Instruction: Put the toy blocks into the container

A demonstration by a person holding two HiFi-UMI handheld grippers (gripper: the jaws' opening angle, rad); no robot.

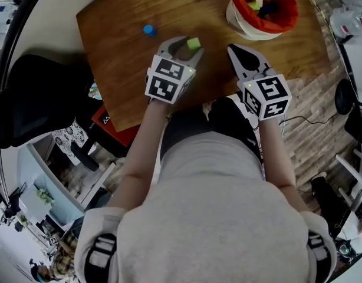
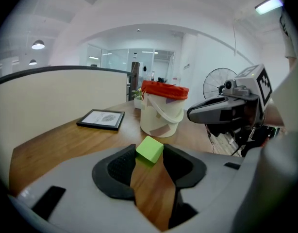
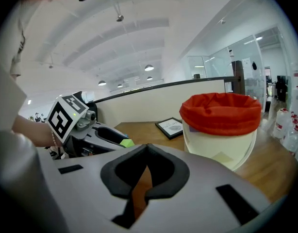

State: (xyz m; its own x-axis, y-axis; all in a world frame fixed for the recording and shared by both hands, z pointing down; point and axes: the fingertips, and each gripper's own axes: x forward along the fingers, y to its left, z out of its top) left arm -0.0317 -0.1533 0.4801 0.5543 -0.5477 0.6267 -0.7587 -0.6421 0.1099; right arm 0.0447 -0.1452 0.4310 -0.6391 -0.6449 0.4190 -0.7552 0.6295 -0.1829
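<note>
Your left tongs (image 2: 149,148) pinch a lime-green toy cube (image 2: 150,151) at their tips, cocked at a tilt, over the wooden tabletop (image 1: 128,58) close to its near edge. Your right tongs (image 3: 145,146) are closed and empty. Bare wood runs far-right to the red-lined white bucket (image 1: 260,10). A small blue block (image 1: 149,30) lies far-left.

Head view steeply above the table (image 1: 122,69); both gripper views low, close, toward the shared bucket (image 2: 161,114).
</note>
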